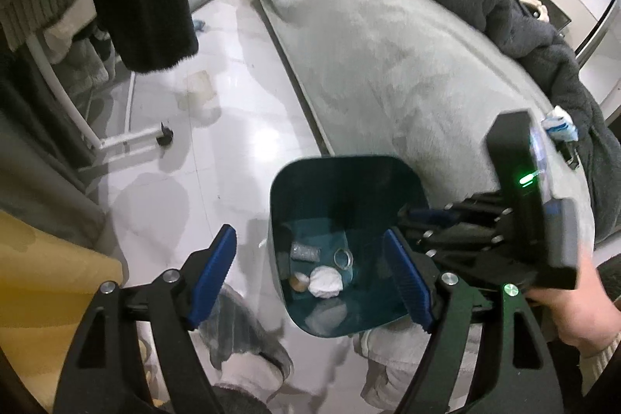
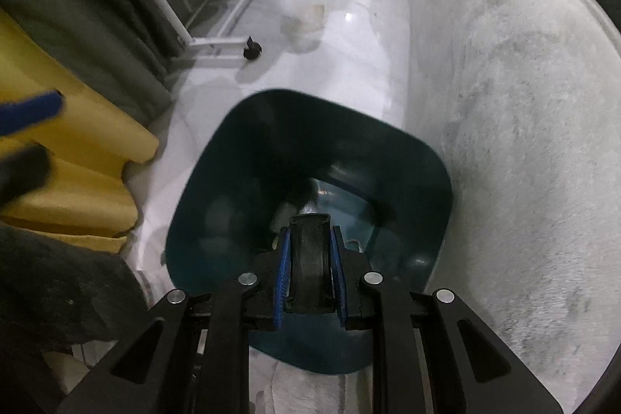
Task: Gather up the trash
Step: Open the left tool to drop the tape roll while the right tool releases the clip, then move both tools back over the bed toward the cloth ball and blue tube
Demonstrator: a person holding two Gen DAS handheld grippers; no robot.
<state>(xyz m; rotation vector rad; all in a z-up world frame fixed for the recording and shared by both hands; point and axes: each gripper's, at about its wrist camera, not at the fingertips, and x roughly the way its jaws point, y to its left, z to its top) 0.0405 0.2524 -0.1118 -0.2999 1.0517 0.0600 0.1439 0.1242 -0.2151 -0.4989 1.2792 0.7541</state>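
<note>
The dark teal trash bin [image 1: 343,181] stands on the white floor [image 1: 233,127], just beside the grey bed [image 1: 388,57]. My right gripper [image 2: 309,251] is above the opening of the bin, and its blue fingers [image 2: 282,270] are clenched on a dark curved object [image 2: 309,247]; I cannot tell what this object is, because I see only its edge between the pads. In the right wrist view the gripper hides most of the bin bottom, so the content there is only some blurred pale shapes. The left wrist view shows more: at the bottom lie a crumpled white paper ball [image 1: 326,282], a small grey roll [image 1: 304,253], a thin ring [image 1: 343,257] and a small brown round thing [image 1: 299,283]. My left gripper [image 1: 310,282] is released, its fingers wide apart with nothing between them, over the near side of the bin. In the same view my right hand [image 1: 574,309] holds the other gripper body, which covers the right rim of the bin. A white rack with a black wheel [image 2: 252,50] stands on the floor beyond the bin, and yellow cloth [image 2: 77,150] lies at the left, partly cut off.
</note>
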